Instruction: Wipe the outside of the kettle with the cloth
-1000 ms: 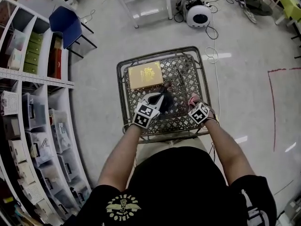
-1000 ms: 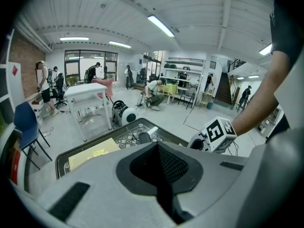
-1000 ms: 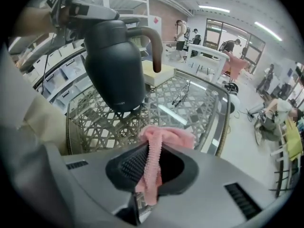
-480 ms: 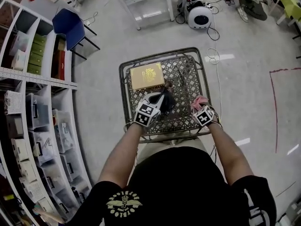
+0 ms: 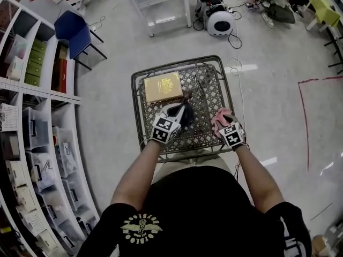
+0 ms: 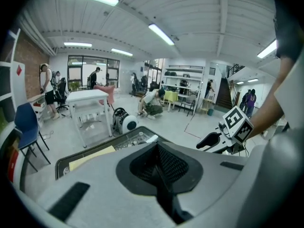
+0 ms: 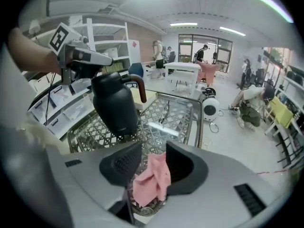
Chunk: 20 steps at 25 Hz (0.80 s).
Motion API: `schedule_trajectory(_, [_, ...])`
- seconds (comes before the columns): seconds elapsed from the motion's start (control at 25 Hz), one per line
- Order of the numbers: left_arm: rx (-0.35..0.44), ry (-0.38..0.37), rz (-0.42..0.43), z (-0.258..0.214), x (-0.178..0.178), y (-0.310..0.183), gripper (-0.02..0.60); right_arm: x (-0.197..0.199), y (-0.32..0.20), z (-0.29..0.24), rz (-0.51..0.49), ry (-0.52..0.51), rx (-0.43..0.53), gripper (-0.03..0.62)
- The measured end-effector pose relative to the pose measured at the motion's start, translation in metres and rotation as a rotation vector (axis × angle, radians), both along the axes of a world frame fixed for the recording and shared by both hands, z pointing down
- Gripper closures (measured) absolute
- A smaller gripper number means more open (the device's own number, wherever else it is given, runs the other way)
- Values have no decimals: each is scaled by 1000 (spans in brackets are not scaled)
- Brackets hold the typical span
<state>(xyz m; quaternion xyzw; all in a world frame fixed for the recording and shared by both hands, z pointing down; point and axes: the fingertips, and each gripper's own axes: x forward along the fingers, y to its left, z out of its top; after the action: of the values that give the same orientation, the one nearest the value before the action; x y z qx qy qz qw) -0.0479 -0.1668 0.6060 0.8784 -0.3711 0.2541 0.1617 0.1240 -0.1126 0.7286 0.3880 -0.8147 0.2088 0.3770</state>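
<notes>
My right claw [image 7: 153, 163] is clamped on the pink cloth [image 7: 152, 179], which droops limp from between its jaws. My left claw [image 6: 159, 160] is drawn tight together. The right gripper view shows it at the top of the black kettle [image 7: 113, 106], and I judge it to be pinching there, where the brown handle [image 7: 139, 85] begins.

The kettle is over the near part of the lattice surface [image 7: 175, 113], just ahead of the cloth. I cannot tell whether its base rests on the surface or hangs clear.

The shell looks hard and smooth, so I expect it to be slippery and to swing if pushed. Its weight depends on what is inside, which I cannot see. The top of the handle seems the right hold, since it leaves the walls free. The cloth is soft and will fold around the curve.

The kettle stands upright with its long axis vertical. The handle arches away from me, and I cannot make out the spout.
</notes>
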Motion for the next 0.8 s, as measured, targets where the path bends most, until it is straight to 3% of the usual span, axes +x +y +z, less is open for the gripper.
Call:
schedule_trajectory(0.08, [64, 34, -28, -18, -1, 2, 575, -5, 1, -19, 37, -43, 23, 441])
schedule_trajectory(0.24, [154, 111, -122, -53, -17, 12, 575, -21, -1, -69, 88, -147, 132, 541])
schedule_trajectory(0.36, [207, 139, -202, -81, -39, 19, 576, -33, -6, -113, 114, -226, 221, 567])
schedule_trajectory(0.56, [310, 202, -298, -125, -79, 28, 577, -53, -14, -170, 113, -271, 312, 583])
schedule_trajectory(0.8, [389, 217, -355, -174, -120, 47, 576, -69, -18, -232, 87, -289, 408, 583])
